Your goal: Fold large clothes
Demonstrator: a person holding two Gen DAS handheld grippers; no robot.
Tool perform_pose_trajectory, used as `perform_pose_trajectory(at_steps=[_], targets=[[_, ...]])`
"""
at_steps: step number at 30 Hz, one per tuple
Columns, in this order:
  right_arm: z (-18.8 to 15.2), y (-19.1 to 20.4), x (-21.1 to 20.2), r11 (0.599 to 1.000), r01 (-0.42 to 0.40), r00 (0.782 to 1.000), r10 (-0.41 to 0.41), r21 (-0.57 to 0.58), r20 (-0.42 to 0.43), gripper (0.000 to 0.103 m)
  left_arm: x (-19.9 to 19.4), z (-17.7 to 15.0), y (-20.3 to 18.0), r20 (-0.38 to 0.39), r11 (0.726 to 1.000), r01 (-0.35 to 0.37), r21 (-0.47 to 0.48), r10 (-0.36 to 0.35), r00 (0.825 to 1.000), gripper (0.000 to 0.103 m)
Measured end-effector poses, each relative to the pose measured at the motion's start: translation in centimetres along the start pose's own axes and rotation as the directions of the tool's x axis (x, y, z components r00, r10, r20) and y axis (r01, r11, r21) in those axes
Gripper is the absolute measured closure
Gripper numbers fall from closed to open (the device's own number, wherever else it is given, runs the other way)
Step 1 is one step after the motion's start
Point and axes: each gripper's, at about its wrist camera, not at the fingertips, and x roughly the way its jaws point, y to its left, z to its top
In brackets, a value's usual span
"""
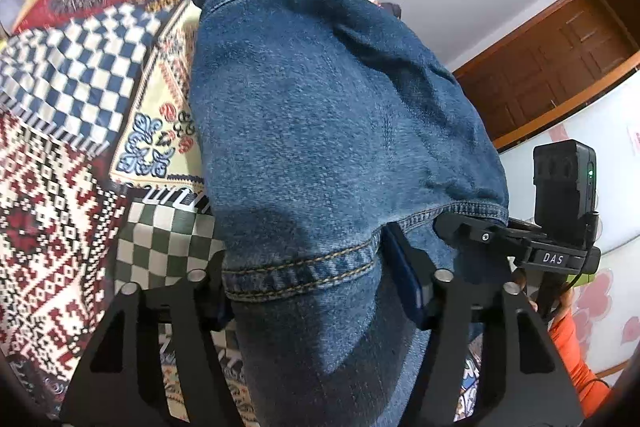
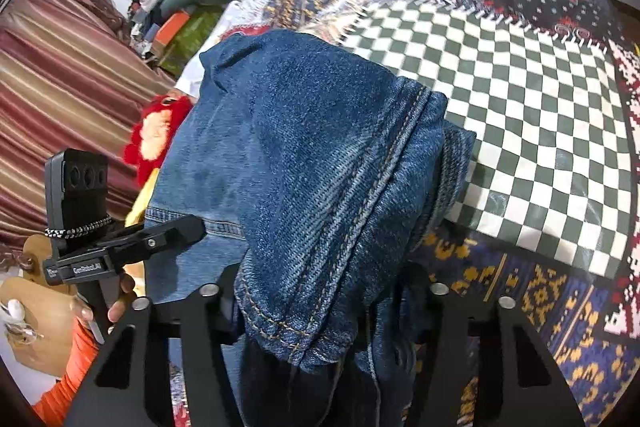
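Note:
A pair of blue denim jeans is draped over both grippers, above the patchwork blanket. In the left wrist view my left gripper is shut on the jeans at a hemmed edge with orange stitching; the cloth hides its fingertips. The other gripper's black body shows at the right, under the same hem. In the right wrist view my right gripper is shut on the jeans at a stitched seam, with cloth bunched between its fingers. The left gripper's body shows at the left.
A patchwork blanket covers the bed, with a green-and-white checked patch. A red and yellow plush toy lies by the jeans. A striped curtain and a clutter pile stand left. A wooden door stands right.

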Motion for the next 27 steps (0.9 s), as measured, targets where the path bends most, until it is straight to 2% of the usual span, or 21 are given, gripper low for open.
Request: perform_pose_trajectory(at_steps=[10,17,22,27], targets=[[0.0,7.5,-4.3,0.994,-0.030,0.996,0.039,-0.104,0.086,0.055,-9.9,-0.7,-2.0,0.134,0.997,-0.047,0.069,0.037,0.990,0.045],[-0.4,13.6,-5.4,0.981,-0.057,0.991,0.078,-0.184,0.107,0.055,-16.7,-2.0,-0.6,0.197,0.994,-0.092,0.054,0.080,0.977,0.045],[-1.3,17.3,-3.6,0.974,-0.081,0.992,0.100,-0.213,0.081,0.055,-19.7,-3.6,1.7,0.209,0.993,-0.116,0.021,0.109,0.972,0.045],[-2.8,18.7,0.4,0.976,-0.098,0.994,0.104,-0.195,0.023,0.055,-19.3,-5.2,5.7,0.178,0.991,-0.128,-0.036,0.133,0.975,0.045]])
